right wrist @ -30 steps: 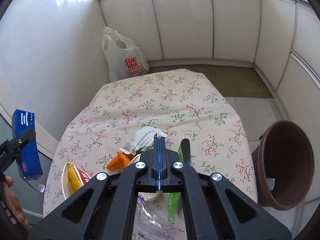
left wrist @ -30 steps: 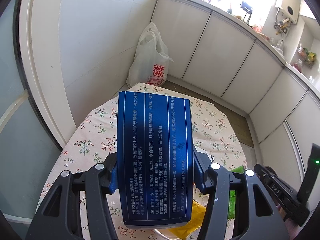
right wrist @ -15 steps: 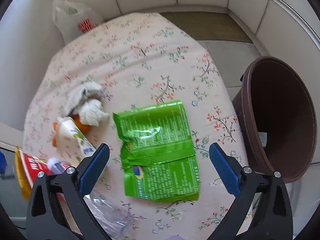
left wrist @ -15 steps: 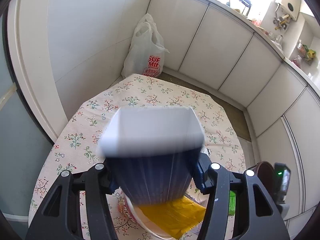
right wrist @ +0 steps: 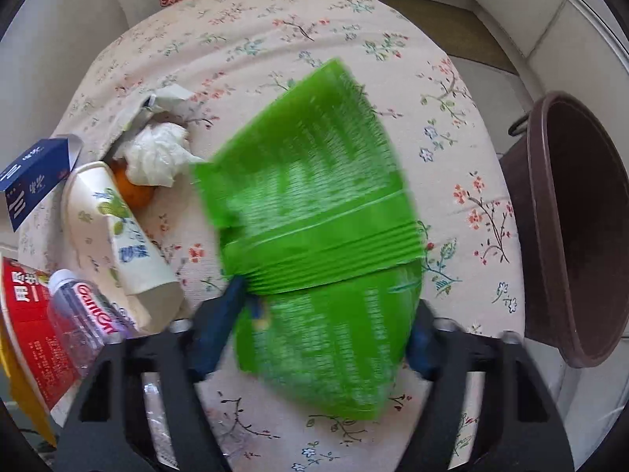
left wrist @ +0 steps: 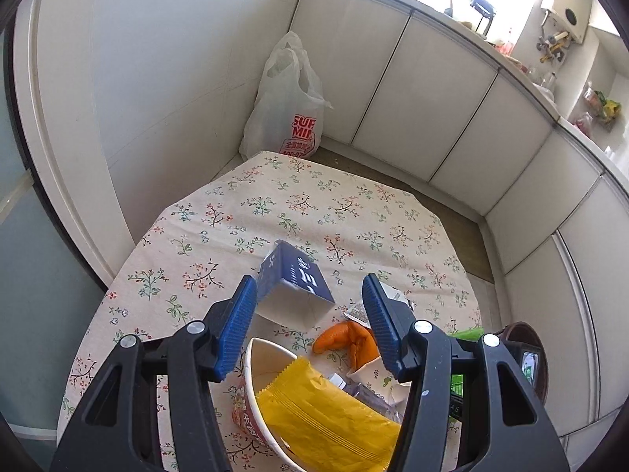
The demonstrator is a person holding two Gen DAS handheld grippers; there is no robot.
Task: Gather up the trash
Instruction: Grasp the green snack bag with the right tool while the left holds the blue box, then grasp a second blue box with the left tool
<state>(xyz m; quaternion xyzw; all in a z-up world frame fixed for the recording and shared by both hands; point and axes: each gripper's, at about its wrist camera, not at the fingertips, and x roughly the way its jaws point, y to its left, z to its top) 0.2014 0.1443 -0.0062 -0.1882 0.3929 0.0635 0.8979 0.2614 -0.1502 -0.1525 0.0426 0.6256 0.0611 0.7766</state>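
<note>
**Green wrapper between closing fingers, bin to the right**

Green and glossy, a flat snack wrapper (right wrist: 314,236) fills the middle of the right wrist view, blurred by motion. It lies on a floral tablecloth (right wrist: 275,19), directly between the fingers of the right gripper (right wrist: 318,334), which points steeply down at it. The jaws are closing, with the wrapper's near edge between the blue pads; whether they already pinch it cannot be told through the blur. The wrapper's long axis runs away from the gripper, toward the far side of the table. A brown bin (right wrist: 570,228) stands off the table's right edge, just beside the wrapper, so the right hand looks far better placed to carry it there.

Left of the wrapper sits a cluster of other rubbish: a crumpled white tissue (right wrist: 157,153), an orange peel (right wrist: 135,192), a white carton (right wrist: 118,236), a clear bottle (right wrist: 86,306) and a red noodle cup (right wrist: 27,314).

The left gripper (left wrist: 306,326) hovers over that cluster with fingers moderately apart and holding nothing. A blue box (left wrist: 295,287) lies on the cloth beyond its fingertips (apart from both pads), and a yellow packet (left wrist: 322,421) sits in the noodle cup below.
</note>
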